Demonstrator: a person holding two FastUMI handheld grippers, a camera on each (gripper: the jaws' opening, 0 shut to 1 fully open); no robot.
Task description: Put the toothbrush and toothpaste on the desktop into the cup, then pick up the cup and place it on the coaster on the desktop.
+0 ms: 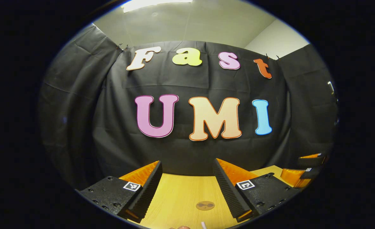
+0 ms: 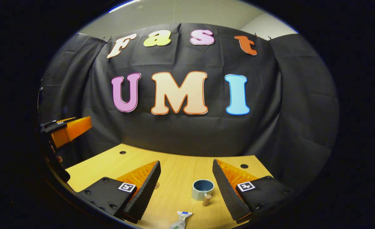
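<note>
Both grippers are hovering released over the desk (image 2: pixel 174 187). Right gripper (image 2: pixel 186 184) is framing the cup (image 2: pixel 203 189) at lower center. Toothpaste (image 2: pixel 181 220) is lying at bottom edge; left gripper (image 1: pixel 187 187) is framing the coaster (image 1: pixel 205 205).

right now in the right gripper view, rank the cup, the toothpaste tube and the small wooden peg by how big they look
1. cup, largest.
2. toothpaste tube, though the picture's edge cuts it off and it lies nearer the camera, so this is unsure.
3. wooden peg, smallest.
</note>
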